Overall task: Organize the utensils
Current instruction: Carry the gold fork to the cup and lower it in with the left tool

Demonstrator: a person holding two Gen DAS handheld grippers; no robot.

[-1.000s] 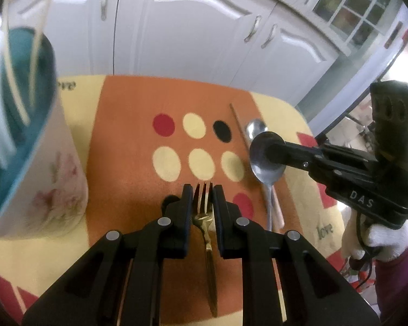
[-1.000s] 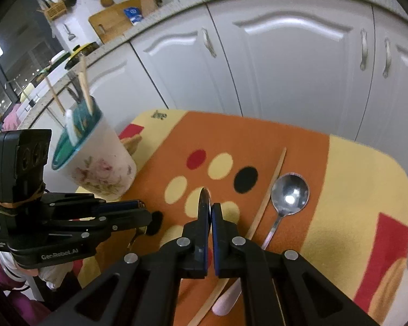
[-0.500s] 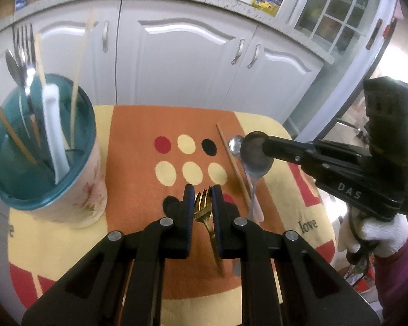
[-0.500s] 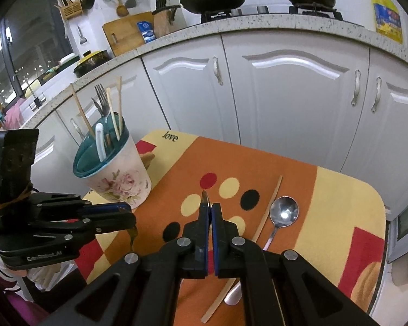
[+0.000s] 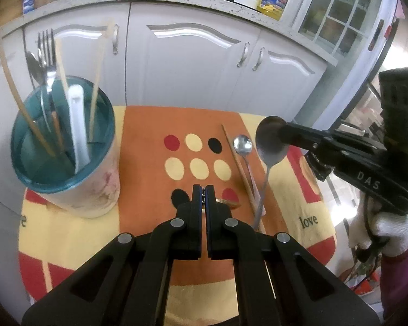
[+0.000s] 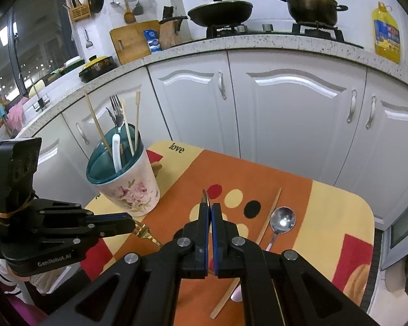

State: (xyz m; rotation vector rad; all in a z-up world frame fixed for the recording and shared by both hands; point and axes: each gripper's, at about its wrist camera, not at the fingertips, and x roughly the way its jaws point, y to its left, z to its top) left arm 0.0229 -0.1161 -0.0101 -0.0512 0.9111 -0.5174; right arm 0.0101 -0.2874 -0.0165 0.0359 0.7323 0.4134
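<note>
The gold fork is pinched between the pressed-together fingers of the left gripper, its tines and neck sticking out past the fingertips above the near-left part of the table mat. The left wrist view hides most of that fork: there the left gripper shows its fingers nearly meeting, with only a sliver of metal in the narrow gap and a gold piece just beyond the right fingertip. The large steel spoon is clamped by its bowl in the right gripper, its handle hanging down toward the mat; in the right wrist view the same spoon appears only as a thin edge rising from between the closed fingers of the right gripper. Lying flat on the mat to the right of the coloured dots are a single wooden chopstick and, just beside it, a small spoon with a pale handle, both apart from either tool. At the mat's left side stands the utensil holder, a floral cup with a teal rim, holding a steel fork, a steel spoon, a white plastic spoon and several upright chopsticks. Only the right wrist view shows the countertop behind, carrying a wok, a pot and a yellow oil bottle.
</note>
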